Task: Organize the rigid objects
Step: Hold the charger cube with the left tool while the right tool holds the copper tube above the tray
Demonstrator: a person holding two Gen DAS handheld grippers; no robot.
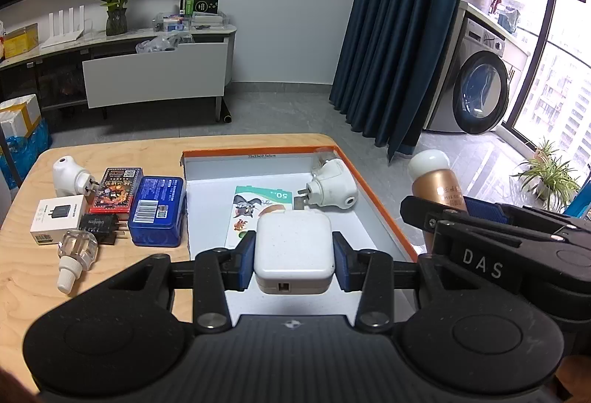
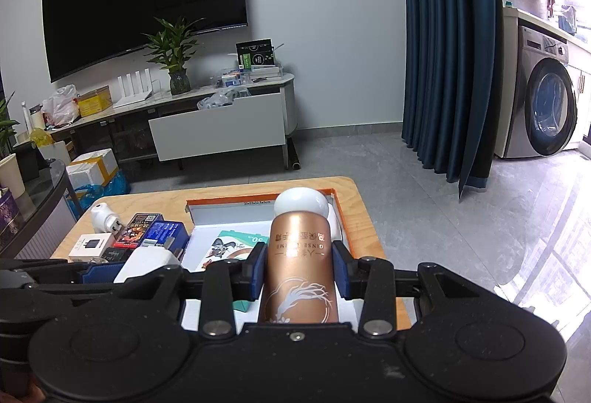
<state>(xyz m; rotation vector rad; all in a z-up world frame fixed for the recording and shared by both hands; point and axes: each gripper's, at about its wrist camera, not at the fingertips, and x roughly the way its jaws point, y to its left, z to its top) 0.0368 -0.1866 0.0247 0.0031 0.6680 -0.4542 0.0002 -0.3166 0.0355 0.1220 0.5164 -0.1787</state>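
Note:
My left gripper (image 1: 294, 260) is shut on a white square charger (image 1: 293, 249), held over the near end of an orange-edged white box (image 1: 373, 181). Inside the box lie a white plug-in device (image 1: 334, 190) and a printed card (image 1: 258, 205). My right gripper (image 2: 300, 268) is shut on a copper bottle with a white round cap (image 2: 300, 255), held above the box's right side. That bottle (image 1: 437, 181) and the right gripper also show at the right of the left wrist view. The white charger (image 2: 147, 264) appears at the left of the right wrist view.
On the wooden table (image 1: 33, 277) left of the box lie a blue tin (image 1: 157, 211), a red packet (image 1: 116, 190), a white plug device (image 1: 72, 176), a white charger carton (image 1: 59, 220), a black adapter (image 1: 99, 227) and a clear refill bottle (image 1: 75, 253). Beyond stand a TV cabinet (image 1: 155, 70) and blue curtain (image 1: 399, 33).

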